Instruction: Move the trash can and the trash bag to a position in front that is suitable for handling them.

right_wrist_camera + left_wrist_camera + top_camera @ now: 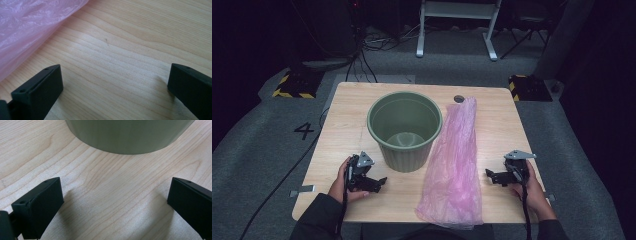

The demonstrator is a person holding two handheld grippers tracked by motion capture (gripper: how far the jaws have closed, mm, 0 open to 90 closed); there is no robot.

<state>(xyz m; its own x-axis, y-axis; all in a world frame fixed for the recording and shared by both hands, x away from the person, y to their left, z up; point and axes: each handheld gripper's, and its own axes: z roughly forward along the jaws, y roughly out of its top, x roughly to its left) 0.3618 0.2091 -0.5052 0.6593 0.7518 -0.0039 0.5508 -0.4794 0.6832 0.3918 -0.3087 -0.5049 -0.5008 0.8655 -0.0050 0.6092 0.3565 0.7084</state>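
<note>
Dark room w/ grey carpet floor (257, 150); a white frame stands at the back, cables trail across the floor, and two yellow-black striped blocks sit off the far corners of the pale wood counter (492, 125). Beyond that the background is too dark to make out.

On the counter: 1 green plastic bin (404, 131), upright, mouth open, inside bare as far as the high view shows; 1 pink plastic bag (453, 165) lying flat just right of it, running from the far edge near a round cable hole (458, 98) down to the near edge, where its end hangs slightly over. Whether bag and bin touch can't be told from above.

2 tongs, one per hand. Left tongs (376, 183) rest near the counter's near-left part, just beside the bin's base, jaws wide apart w/ nothing between them; in the left gripper view the bin (127, 135) is cut off at the top, just its lower wall showing. Right tongs (493, 176) sit near the right edge, jaws likewise spread and empty, close to the bag but apart from it; in the right gripper view the bag (30, 27) fills the upper-left corner, mostly cropped.

Open room: bare wood left of the bin and along the right side; the person's sleeves are cut off at the bottom
</note>
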